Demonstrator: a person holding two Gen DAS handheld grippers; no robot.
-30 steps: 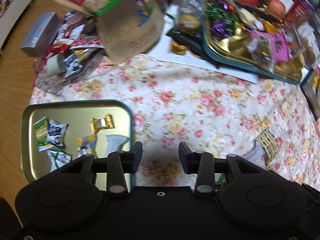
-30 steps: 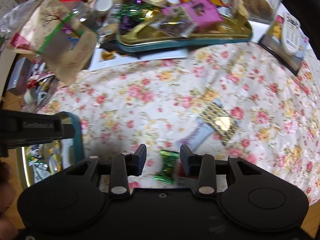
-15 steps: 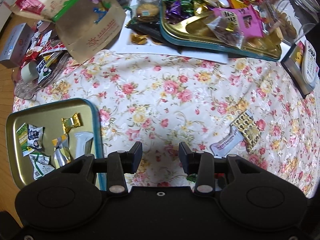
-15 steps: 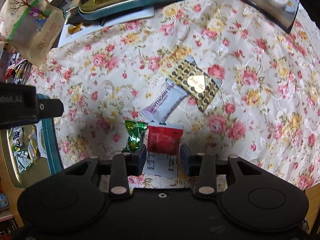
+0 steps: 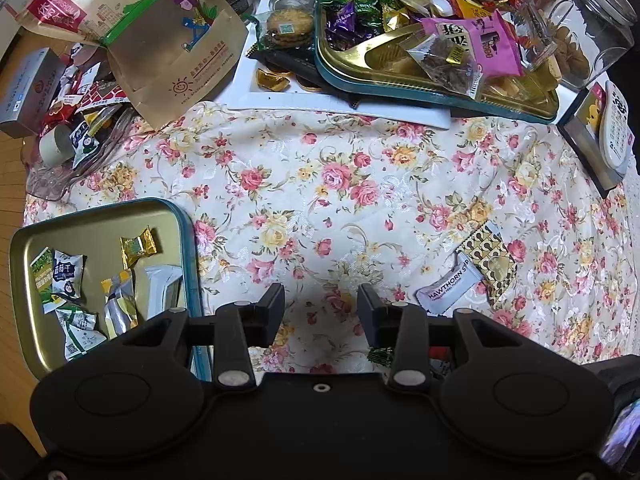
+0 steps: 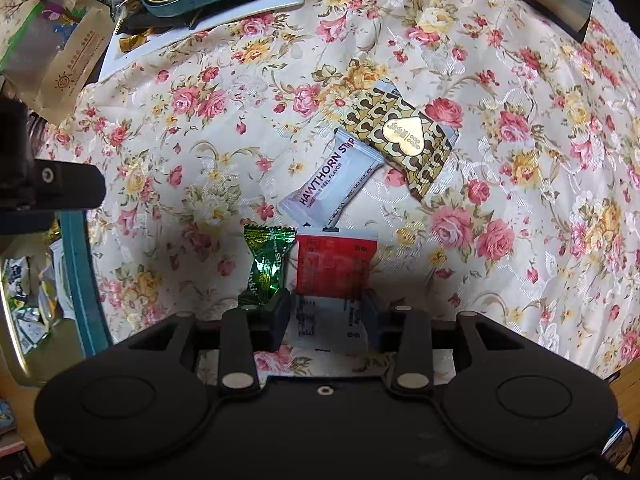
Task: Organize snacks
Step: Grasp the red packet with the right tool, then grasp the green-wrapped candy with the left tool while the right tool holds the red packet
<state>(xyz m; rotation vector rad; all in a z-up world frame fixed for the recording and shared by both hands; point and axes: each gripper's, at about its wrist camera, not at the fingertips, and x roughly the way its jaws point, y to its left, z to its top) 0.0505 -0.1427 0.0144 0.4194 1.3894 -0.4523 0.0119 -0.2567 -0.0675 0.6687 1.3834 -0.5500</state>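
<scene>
On the flowered cloth lie a red-and-white packet point(image 6: 336, 268), a green foil candy point(image 6: 266, 264), a white hawthorn packet point(image 6: 332, 180) and a gold patterned packet point(image 6: 404, 140). My right gripper point(image 6: 325, 312) points down over the red-and-white packet. Its open fingers straddle the packet's white end, and no squeeze shows. My left gripper point(image 5: 320, 312) hangs open over bare cloth with nothing between its fingers. It sits just right of the small gold tin tray point(image 5: 188, 248), which holds several wrapped snacks. The hawthorn packet point(image 5: 448, 290) and gold packet point(image 5: 490, 264) lie to its right.
A large teal-rimmed tray point(image 5: 400, 84) heaped with sweets sits at the back on a white board. A brown paper bag point(image 5: 168, 32) and loose wrappers crowd the back left. A glass jar point(image 5: 596, 20) and a white remote point(image 5: 616, 132) stand at the back right.
My right gripper has sunk toward the cloth, and the red-and-white packet now lies between its fingers. My left gripper slid right off the tin tray, then held still.
</scene>
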